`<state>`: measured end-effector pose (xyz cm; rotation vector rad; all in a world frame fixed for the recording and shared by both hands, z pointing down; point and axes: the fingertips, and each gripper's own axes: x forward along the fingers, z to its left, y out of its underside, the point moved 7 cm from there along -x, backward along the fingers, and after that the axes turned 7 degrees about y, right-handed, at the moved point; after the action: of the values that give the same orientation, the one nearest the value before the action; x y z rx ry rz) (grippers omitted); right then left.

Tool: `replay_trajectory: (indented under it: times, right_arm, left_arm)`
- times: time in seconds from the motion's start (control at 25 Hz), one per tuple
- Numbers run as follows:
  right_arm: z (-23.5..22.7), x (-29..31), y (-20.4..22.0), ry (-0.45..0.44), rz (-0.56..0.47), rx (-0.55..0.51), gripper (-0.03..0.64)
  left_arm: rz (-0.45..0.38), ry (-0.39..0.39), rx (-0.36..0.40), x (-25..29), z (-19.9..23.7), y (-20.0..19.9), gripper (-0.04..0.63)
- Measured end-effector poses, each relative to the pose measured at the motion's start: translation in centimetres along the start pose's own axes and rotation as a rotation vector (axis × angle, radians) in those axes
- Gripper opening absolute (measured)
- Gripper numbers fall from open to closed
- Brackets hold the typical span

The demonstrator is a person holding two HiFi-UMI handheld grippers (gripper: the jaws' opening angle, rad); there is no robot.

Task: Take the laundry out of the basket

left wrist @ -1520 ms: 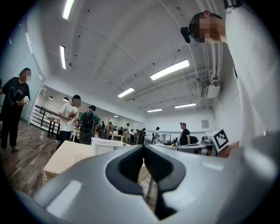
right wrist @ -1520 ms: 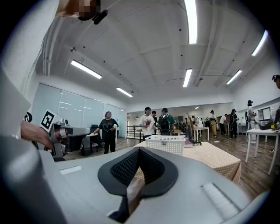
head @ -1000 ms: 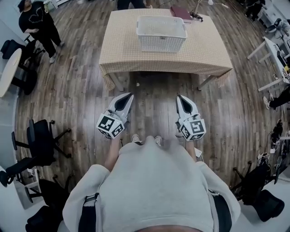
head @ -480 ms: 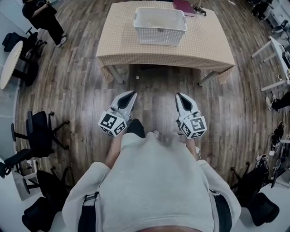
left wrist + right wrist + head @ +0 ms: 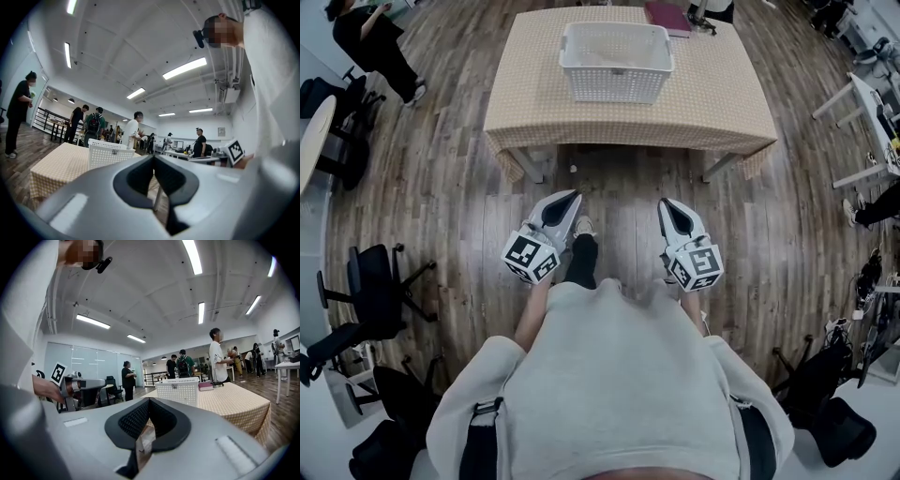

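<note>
Standing well back from the white perforated plastic basket [image 5: 617,84] on the beige checked tabletop [image 5: 534,94] at the frame's upper centre, holding left tool [image 5: 572,199] and right tool [image 5: 666,202] pinched shut on nothing at mid-frame, leaving, by the look of it, the entire unloading undone.

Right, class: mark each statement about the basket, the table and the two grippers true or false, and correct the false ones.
1. The white basket stands on the table. True.
2. The left gripper is inside the basket. False: it is short of the table, over the wooden floor.
3. The right gripper is shut, with nothing between its jaws. True.
4. The dark red book lies on the floor. False: it lies on the table, beyond the basket.
</note>
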<state>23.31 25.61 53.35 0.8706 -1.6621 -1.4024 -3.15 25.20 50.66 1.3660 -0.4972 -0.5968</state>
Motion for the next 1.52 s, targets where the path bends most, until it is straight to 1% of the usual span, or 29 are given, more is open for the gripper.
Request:
replay_trajectory:
  times: [0.16, 0.32, 0.6, 0.8, 1.04, 1.28, 1.52]
  right_arm:
    - [-1.7, 3.3, 0.0, 0.007, 0.011, 0.003, -0.002]
    - [-2.8, 7.1, -0.1, 0.006, 0.039, 0.001, -0.002]
    - [-3.4, 15.9, -3.8, -0.002, 0.017, -0.024, -0.002]
    - [-3.4, 22.2, -5.8, 0.01, 0.005, -0.042, -0.002]
    - [-3.1, 28.1, -7.3, 0.017, 0.002, -0.067, -0.002]
    - [-3.0, 30.1, -6.9, 0.048, 0.001, -0.058, -0.002]
    - [-5.4, 31.7, -6.7, 0.07, 0.012, -0.033, -0.002]
  left_arm:
    - [0.001, 0.01, -0.005, 2.6, 2.9, 0.2, 0.008]
    - [0.003, 0.002, -0.014, 4.5, 6.3, 0.0, 0.008]
    - [-0.024, 0.006, 0.003, 7.4, 14.7, -3.2, 0.008]
    - [-0.046, 0.02, 0.019, 9.3, 20.9, -5.3, 0.008]
    - [-0.046, 0.034, 0.026, 10.7, 26.8, -6.5, 0.008]
    - [-0.042, 0.055, 0.007, 11.8, 29.6, -5.8, 0.008]
    - [-0.026, 0.068, -0.01, 14.6, 31.2, -5.3, 0.008]
